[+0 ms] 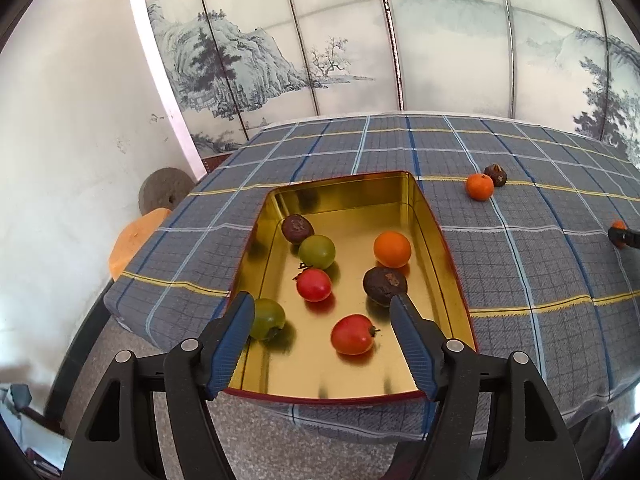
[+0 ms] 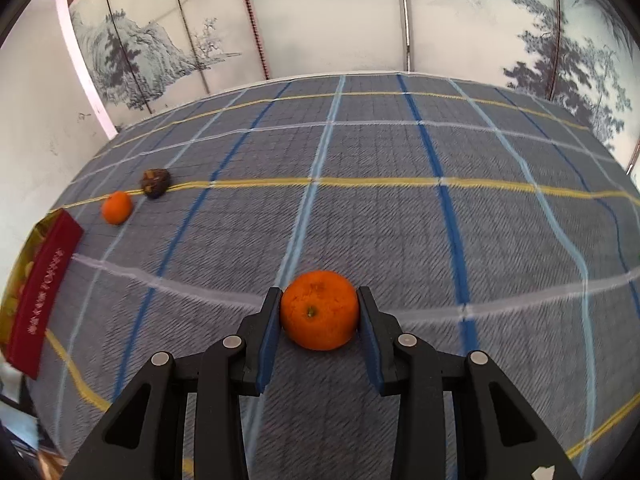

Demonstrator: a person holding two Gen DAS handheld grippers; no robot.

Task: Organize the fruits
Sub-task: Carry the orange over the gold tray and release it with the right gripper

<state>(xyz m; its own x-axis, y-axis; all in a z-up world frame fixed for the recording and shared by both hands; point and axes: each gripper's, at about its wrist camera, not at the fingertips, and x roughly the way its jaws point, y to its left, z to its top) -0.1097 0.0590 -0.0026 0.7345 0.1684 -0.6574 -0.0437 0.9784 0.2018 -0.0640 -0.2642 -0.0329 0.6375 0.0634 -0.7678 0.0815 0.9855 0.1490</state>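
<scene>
A gold tin tray (image 1: 436, 236) with a red outside lies on the plaid cloth. In it are several fruits: two dark passion fruits (image 1: 385, 285), an orange (image 1: 392, 249), two green fruits (image 1: 317, 251) and two red tomatoes (image 1: 352, 334). My left gripper (image 1: 322, 308) is open and empty above the tray's near end. My right gripper (image 2: 319, 308) is shut on an orange (image 2: 319, 310) at the cloth. Another orange (image 1: 479, 186) (image 2: 116, 207) and a dark passion fruit (image 1: 496, 174) (image 2: 155, 183) lie loose on the cloth. The tray's red side (image 2: 44, 284) shows at the left in the right wrist view.
The table (image 2: 400, 220) carries a blue-grey plaid cloth. A painted folding screen (image 1: 360, 40) stands behind it. A white wall (image 1: 72, 120), a round stone (image 1: 162, 194) and an orange stool (image 1: 134, 240) are to the left. The right gripper's tip (image 1: 622, 236) shows at the right edge.
</scene>
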